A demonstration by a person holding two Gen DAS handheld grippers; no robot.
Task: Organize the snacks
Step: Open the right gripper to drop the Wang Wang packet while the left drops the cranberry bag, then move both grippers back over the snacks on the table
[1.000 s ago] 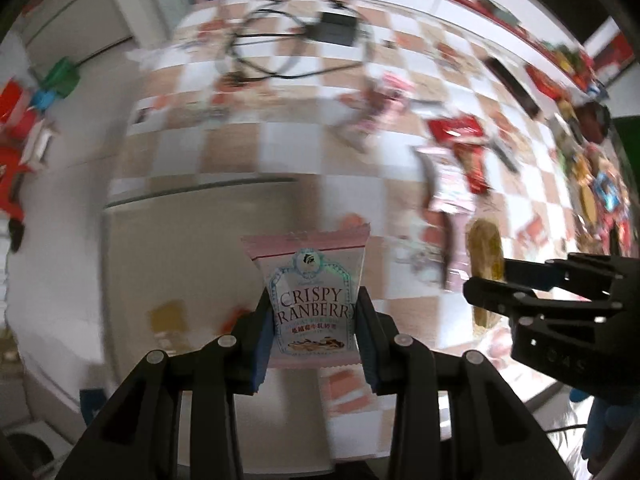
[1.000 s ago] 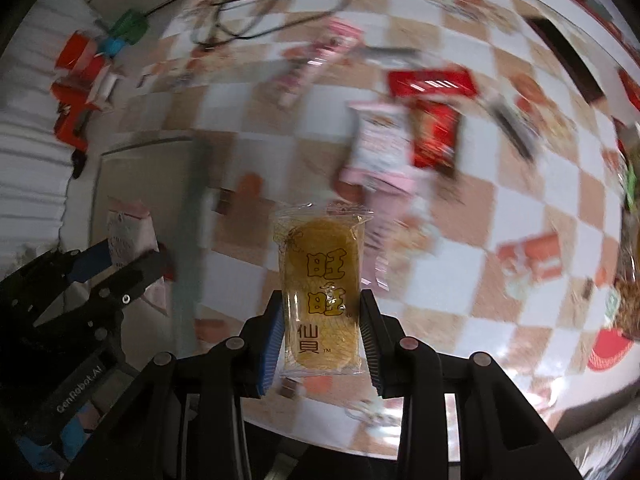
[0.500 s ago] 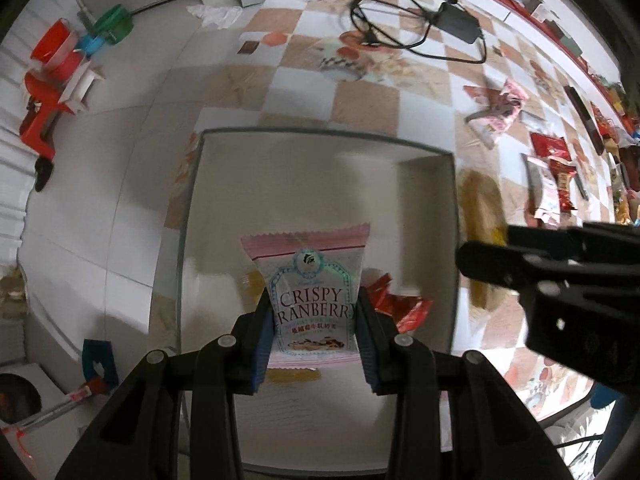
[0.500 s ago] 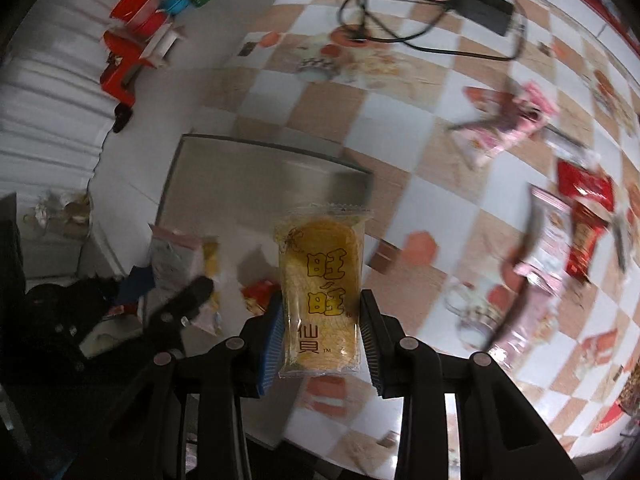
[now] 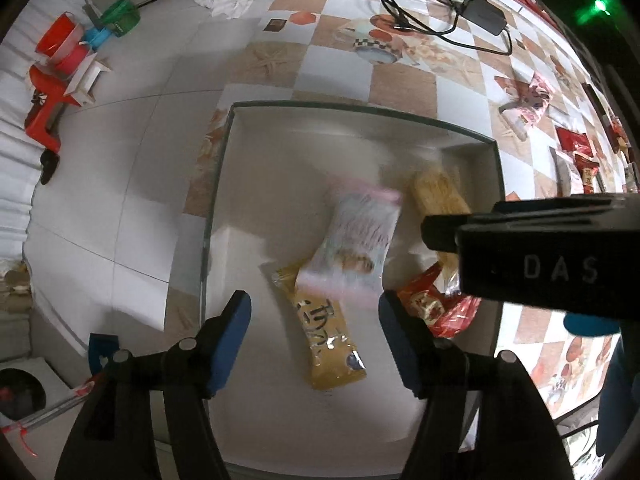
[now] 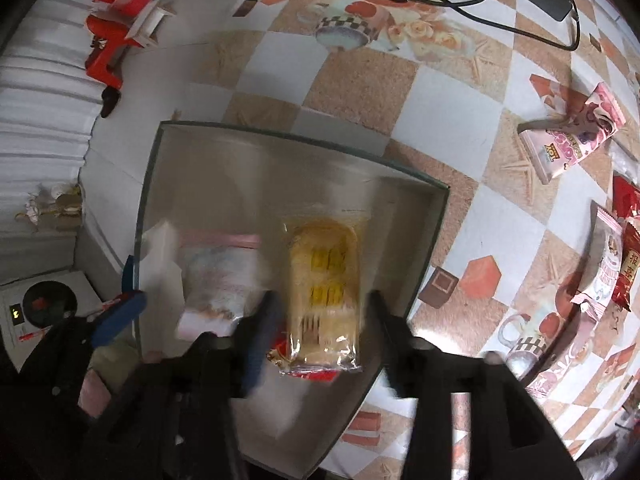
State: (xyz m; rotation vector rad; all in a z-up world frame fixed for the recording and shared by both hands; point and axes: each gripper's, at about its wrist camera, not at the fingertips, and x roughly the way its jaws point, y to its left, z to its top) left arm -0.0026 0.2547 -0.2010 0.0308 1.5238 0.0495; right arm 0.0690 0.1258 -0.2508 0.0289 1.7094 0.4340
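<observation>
The checkered tablecloth (image 6: 440, 104) alternates white and sandy tan squares, with printed orange hexagons, roses and a checker-rimmed bowl. On it, the clear box with a greenish glass rim (image 5: 360, 110) has a pale grey floor. Inside the box lie a blurred pink-and-white cranberry packet (image 5: 356, 248), a yellow rice-cracker packet (image 6: 324, 292), a golden-brown wrapper (image 5: 324, 336) and a red foil wrapper (image 5: 436, 304).

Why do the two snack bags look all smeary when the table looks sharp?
Left wrist view: the pink cranberry bag is motion-smeared, dropping from the left gripper, whose jaws have just been opening; the yellow packet under it stays crisp. Right wrist view: the yellow rice cracker and the right gripper blur likewise; the checkered tablecloth stays sharp.
</observation>
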